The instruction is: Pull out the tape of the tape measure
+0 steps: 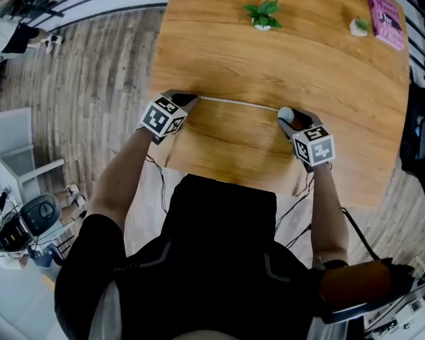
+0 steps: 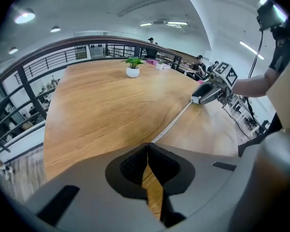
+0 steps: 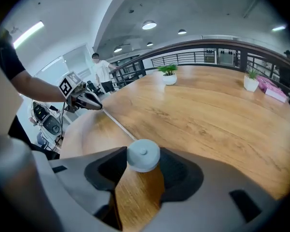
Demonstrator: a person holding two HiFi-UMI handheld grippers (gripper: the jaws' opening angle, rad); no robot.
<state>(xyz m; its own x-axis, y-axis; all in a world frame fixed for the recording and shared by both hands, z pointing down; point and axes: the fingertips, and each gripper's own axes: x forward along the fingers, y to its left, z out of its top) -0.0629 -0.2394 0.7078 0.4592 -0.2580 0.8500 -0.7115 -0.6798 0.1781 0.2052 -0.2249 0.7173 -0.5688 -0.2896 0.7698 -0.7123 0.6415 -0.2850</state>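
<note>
Over table (image 1: 219,55): left gripper (image 2: 147,147) jaws pinched on tape (image 1: 237,103), tip hidden; right gripper (image 1: 288,117) jaws clamp tape measure (image 3: 143,154).

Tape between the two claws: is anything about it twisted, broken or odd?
Nothing stands out. The tape runs unbroken across the table from the shut left claw to the round white tape measure gripped in the right claw.

The person is wearing a black short-sleeved top (image 1: 219,261). The left gripper (image 1: 188,99) and right gripper (image 1: 292,121) are each bearing a white cube (image 1: 163,116) with black square markers — thin black cables (image 1: 159,178) are trailing below.
</note>
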